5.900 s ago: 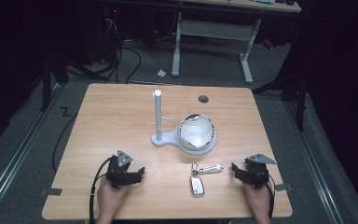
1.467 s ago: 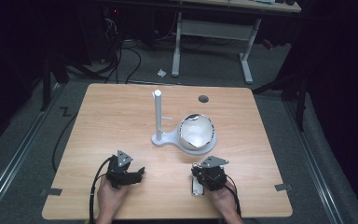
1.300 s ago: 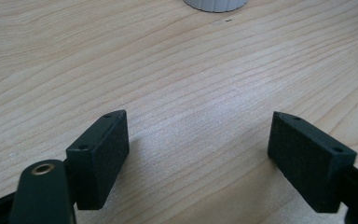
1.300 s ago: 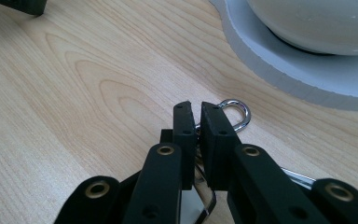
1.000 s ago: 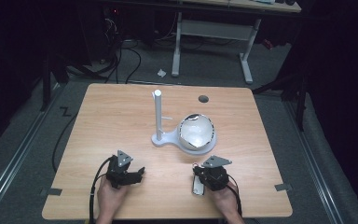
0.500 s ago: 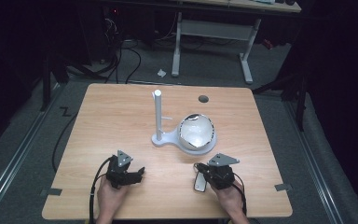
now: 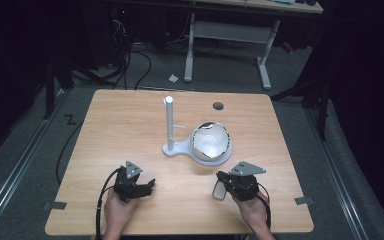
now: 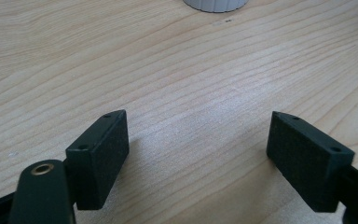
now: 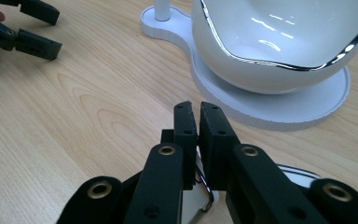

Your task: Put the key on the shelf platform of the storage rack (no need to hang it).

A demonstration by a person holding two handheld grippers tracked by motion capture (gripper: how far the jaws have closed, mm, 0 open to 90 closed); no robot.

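Clearly the right gripper had its jaws clamped on the white key fob, just above the counter near the bowl stand. The left gripper rested with jaws apart, holding nothing. A steady, firm lift probably suited the dangling fob best

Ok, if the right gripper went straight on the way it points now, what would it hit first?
Most likely the white stand's round base under the white bowl. The right gripper, shut on the key fob, aims at it across bare table; how high it rides is hard to judge.
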